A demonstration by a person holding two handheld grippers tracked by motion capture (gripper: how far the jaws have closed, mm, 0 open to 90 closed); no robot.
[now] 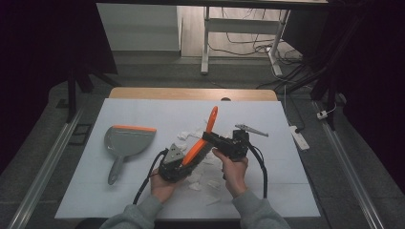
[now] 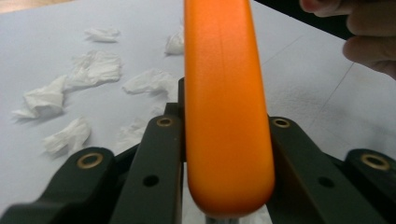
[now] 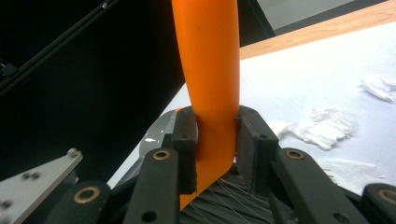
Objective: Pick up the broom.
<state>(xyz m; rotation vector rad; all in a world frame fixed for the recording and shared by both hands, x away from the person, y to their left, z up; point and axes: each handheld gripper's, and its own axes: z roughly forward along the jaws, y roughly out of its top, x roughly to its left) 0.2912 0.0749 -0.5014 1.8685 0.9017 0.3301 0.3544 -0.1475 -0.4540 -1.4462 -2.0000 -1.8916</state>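
Observation:
An orange brush [image 1: 210,120] is held tilted above the white table cover [image 1: 267,191], one end up and toward the back. My left gripper [image 1: 190,156] is shut on its lower, rounded handle end [image 2: 224,140], jaws pressed against both sides. My right gripper [image 1: 206,137] comes in from the right and is shut on the brush [image 3: 212,84] higher up. Dark bristles [image 3: 224,205] show just below its pads. A grey dustpan [image 1: 128,140] with an orange lip lies flat to the left, apart from both grippers. Crumpled white paper scraps [image 1: 191,135] [image 2: 95,67] [image 3: 327,126] lie under and around the grippers.
The cover ends at a wooden table edge [image 1: 191,93] at the back. A white power strip [image 1: 301,136] lies on the floor to the right. Desk legs [image 1: 205,43] and cables stand beyond the table. Metal rails [image 1: 47,162] run along the floor on both sides.

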